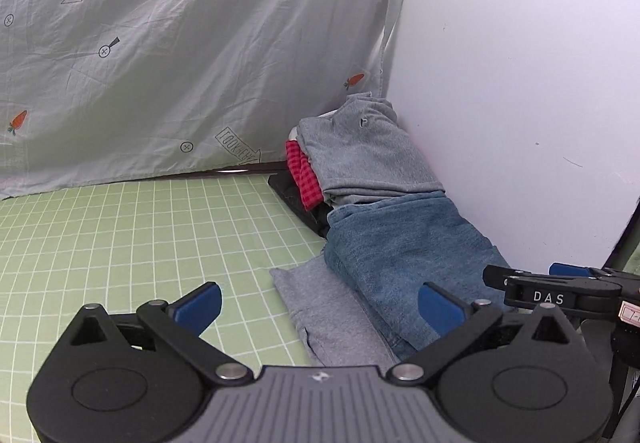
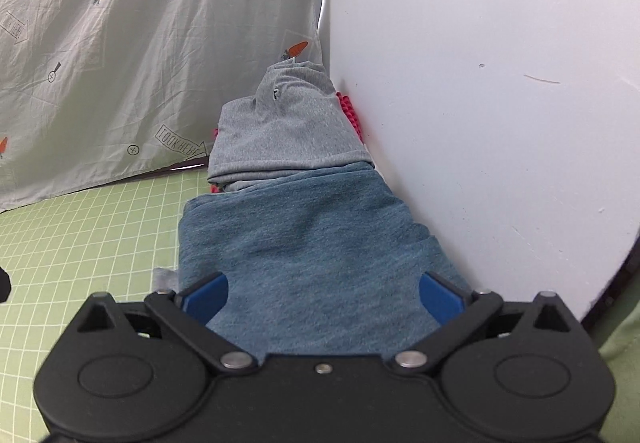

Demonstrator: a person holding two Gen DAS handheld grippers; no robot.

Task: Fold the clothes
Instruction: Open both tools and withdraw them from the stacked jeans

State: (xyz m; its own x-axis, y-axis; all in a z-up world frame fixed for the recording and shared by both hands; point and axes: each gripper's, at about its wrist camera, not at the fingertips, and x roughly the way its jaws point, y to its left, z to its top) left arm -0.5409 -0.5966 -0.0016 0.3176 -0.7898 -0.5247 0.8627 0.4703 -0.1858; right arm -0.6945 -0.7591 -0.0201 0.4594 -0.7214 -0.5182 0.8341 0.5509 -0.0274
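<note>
A folded blue denim garment lies on a folded grey garment by the white wall. Behind it a stack holds a grey top, a red checked garment and a black one. My left gripper is open and empty, just above the grey garment's near edge. My right gripper is open over the blue denim garment, with the grey top beyond. The right gripper's fingers show at the right edge of the left wrist view.
The clothes lie on a green grid mat. A grey sheet printed with carrots hangs behind it. A white wall bounds the right side, close to the stack.
</note>
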